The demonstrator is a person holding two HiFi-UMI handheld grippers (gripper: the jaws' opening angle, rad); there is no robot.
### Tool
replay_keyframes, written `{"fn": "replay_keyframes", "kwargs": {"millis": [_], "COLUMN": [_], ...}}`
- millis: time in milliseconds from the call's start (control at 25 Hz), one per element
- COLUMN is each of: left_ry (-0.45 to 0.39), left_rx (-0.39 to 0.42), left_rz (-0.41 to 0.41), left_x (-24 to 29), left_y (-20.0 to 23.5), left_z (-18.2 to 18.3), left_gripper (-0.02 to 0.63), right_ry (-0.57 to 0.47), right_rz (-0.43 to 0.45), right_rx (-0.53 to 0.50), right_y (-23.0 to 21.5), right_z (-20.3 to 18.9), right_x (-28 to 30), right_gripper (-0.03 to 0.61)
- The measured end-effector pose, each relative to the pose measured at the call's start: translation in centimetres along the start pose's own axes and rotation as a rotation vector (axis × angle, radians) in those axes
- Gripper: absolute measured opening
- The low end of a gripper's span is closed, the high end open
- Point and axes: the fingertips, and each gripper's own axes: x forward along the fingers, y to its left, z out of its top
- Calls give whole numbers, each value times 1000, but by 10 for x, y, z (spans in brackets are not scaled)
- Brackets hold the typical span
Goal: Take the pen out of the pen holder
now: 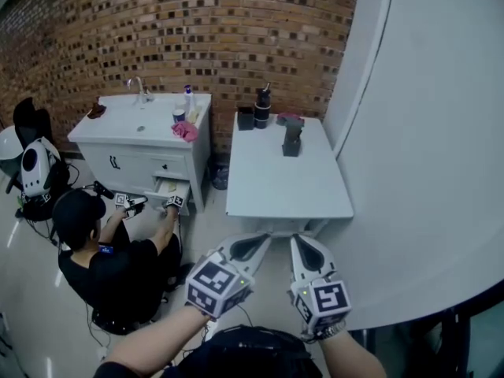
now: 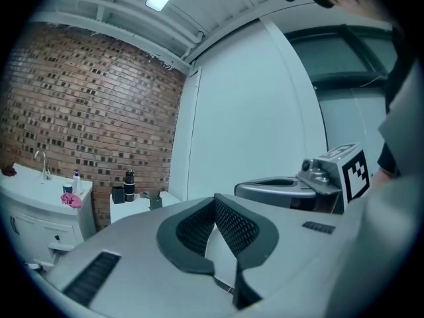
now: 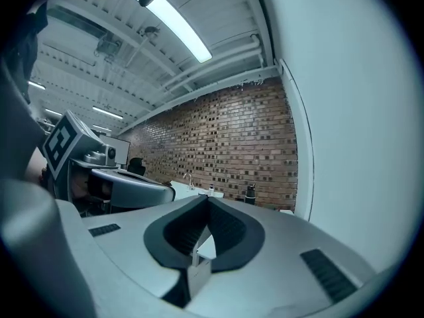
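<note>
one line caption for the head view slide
Left gripper and right gripper, both shut, face a white table with dark items at its far edge.

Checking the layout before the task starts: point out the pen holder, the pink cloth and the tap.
pen holder (image 1: 261, 110), head view, middle of its black body.
pink cloth (image 1: 186, 131), head view, centre of the bundle.
tap (image 1: 139, 87), head view, top of its curved spout.

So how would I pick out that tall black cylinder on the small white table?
Find the brick wall, then the small white table standing by it, right of the sink cabinet. The tall black cylinder stands upright near the table's back left corner. It is taller than the low black box just left of it and the grey stand nearer the front.
</note>
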Motion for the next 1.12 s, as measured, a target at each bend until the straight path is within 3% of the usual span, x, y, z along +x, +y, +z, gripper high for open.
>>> {"fn": "replay_keyframes", "kwargs": {"millis": [400,720,1120], "left_ry": [-26,-22,18], "left_rx": [11,33,26], "left_rz": [13,25,33], "left_x": [-10,19,108], "left_y": [42,69,117], "left_z": [19,17,15], "left_gripper": [3,3,3], "right_ry": [3,0,41], "right_rz": [-19,-19,-43], "right_rx": [-30,-20,40], "right_y": [14,-5,-84], "right_z": [22,16,-7], "right_x": [45,81,147], "right_gripper": [11,11,12]}}
